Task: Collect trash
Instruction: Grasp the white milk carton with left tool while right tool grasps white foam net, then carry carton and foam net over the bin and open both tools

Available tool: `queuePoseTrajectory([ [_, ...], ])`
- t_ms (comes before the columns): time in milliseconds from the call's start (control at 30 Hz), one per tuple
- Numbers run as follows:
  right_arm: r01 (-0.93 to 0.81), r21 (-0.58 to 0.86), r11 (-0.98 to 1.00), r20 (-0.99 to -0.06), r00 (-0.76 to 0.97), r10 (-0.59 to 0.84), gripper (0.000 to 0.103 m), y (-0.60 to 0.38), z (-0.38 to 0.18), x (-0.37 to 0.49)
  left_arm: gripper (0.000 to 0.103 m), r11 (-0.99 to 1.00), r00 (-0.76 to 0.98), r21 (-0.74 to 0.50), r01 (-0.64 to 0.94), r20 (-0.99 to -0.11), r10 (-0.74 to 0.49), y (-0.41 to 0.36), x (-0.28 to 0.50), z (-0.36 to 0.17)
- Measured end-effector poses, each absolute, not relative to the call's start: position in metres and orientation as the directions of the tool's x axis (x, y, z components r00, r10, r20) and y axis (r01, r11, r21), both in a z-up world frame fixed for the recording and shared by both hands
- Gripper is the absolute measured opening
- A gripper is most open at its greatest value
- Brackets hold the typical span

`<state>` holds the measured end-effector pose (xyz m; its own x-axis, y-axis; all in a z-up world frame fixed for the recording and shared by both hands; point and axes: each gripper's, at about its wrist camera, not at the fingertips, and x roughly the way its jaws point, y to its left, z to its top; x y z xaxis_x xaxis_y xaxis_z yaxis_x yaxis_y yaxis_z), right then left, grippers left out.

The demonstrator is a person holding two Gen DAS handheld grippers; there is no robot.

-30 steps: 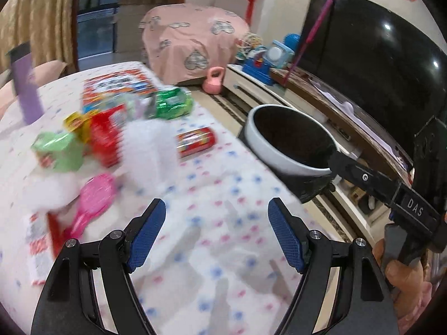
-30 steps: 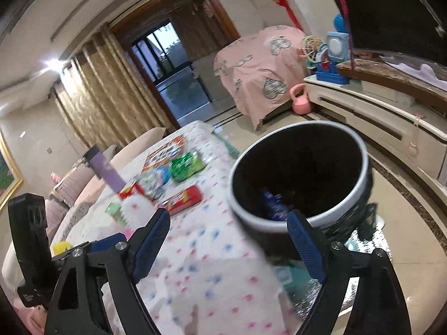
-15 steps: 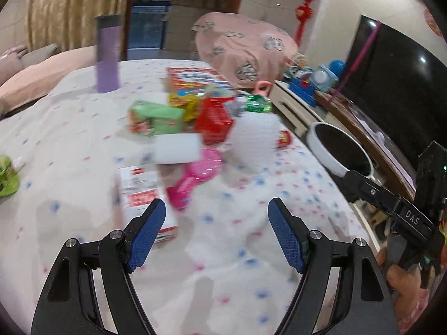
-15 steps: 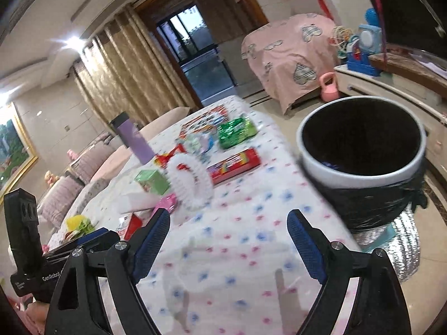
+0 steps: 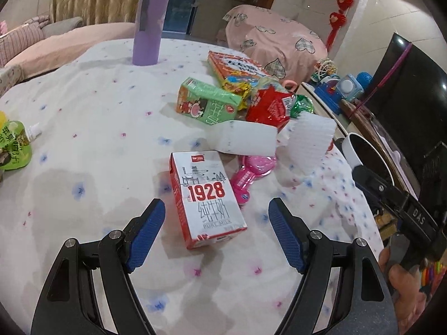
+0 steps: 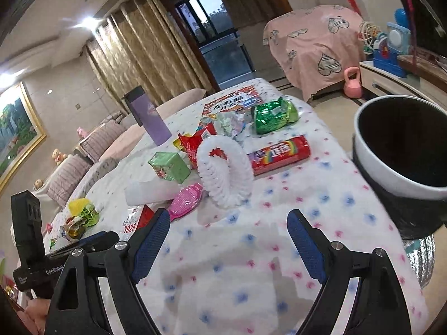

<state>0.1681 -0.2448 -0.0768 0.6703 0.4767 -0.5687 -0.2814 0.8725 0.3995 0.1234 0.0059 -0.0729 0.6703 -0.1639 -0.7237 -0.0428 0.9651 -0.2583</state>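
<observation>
Trash lies on a white dotted tablecloth (image 5: 92, 139). A red-and-white 1928 milk carton (image 5: 205, 198) lies flat just ahead of my left gripper (image 5: 216, 224), which is open and empty. Behind the carton are a white foam block (image 5: 245, 141), a ribbed white foam net (image 6: 225, 171), a green juice box (image 5: 208, 103) and a red wrapper (image 5: 269, 106). My right gripper (image 6: 227, 240) is open and empty over bare cloth, short of the foam net. A red candy tube (image 6: 280, 153) and a green bag (image 6: 272, 114) lie farther on. The black-lined white trash bin (image 6: 402, 150) stands off the table's right edge.
A tall purple tumbler (image 5: 149, 25) stands at the table's far side, beside an orange picture book (image 5: 237, 67). A pink brush (image 5: 250, 173) lies by the carton. A green pouch (image 5: 14, 145) sits at the left edge. A TV cabinet with toys (image 6: 391, 47) is beyond the bin.
Both grippers have swung left, away from the bin and over the table. The milk carton has come in front of the left gripper. Both stay open.
</observation>
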Motion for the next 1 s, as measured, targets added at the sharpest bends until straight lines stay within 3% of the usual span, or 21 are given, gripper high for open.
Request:
queuePoseTrajectory([
  [300,-0.314,0.330,0.890,-0.614,0.645,0.455,0.087,-0.217,-0.083,0.220,0.078,0.958,0.623,-0.276,-0.082,-0.764,-0.166,0.018,0.148,-0.091],
  [367,-0.324,0.320,0.890,-0.620,0.639,0.455,0.084,-0.212,-0.085,0.229,0.067,0.958,0.624,-0.278,-0.068,-0.761,-0.177,0.018,0.149,-0.093],
  [433,-0.337,0.292,0.895,-0.634,0.633,0.445,0.065,-0.206,-0.087,0.235,0.054,0.953,0.621,-0.301,-0.042,-0.755,-0.211,0.018,0.149,-0.093],
  [467,-0.336,0.282,0.899,-0.642,0.630,0.437,0.039,-0.205,-0.088,0.235,0.053,0.957,0.629,-0.287,-0.037,-0.751,-0.200,0.016,0.147,-0.091],
  [500,-0.337,0.272,0.901,-0.648,0.629,0.430,0.027,-0.203,-0.089,0.235,0.050,0.962,0.634,-0.273,-0.030,-0.749,-0.193,0.013,0.145,-0.089],
  [567,-0.342,0.274,0.899,-0.640,0.633,0.436,0.022,-0.204,-0.087,0.229,0.048,0.965,0.638,-0.262,-0.015,-0.746,-0.193,0.010,0.143,-0.087],
  [1000,-0.309,0.347,0.886,-0.580,0.672,0.461,0.021,-0.247,-0.067,0.170,0.045,0.957,0.669,-0.273,0.094,-0.695,-0.264,-0.018,0.108,-0.057],
])
